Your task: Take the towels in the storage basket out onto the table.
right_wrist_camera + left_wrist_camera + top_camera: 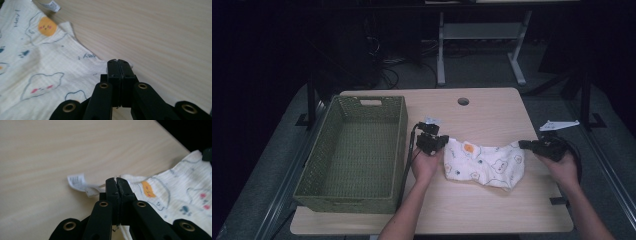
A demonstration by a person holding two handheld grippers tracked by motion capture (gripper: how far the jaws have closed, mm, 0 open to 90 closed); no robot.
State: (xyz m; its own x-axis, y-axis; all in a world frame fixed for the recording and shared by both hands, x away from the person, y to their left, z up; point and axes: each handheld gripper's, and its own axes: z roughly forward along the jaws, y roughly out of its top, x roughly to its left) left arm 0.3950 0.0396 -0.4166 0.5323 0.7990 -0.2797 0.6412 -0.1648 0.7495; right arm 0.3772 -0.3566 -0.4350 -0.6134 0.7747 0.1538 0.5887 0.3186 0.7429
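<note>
A small printed cloth point(484, 165) lies on the bench point(492, 210), right of the green basket point(362, 150) and near the middle. The left tongs point(435, 141) are pressed together on the cloth's far-left corner; in the left gripper view the jaws meet with fabric caught between them, just beside the sewn-in tag point(76, 181). The right tongs point(526, 145) are likewise closed, pinching the cloth's far-right corner point(105, 63).

As I judge it, both corners are gripped and the cloth is stretched flat between the hands, but no fold is made yet and nothing sits in the basket. Folding, and likely stowing in the basket, is left.

The tag carries fine print, too small and blurred to read. The cloth bears cartoon outlines, an orange face point(47, 26) and short blue scribbled words, one perhaps "Hey!", another starting "i"; I cannot read them surely. A white paper point(558, 125) lies off the bench's right edge.
</note>
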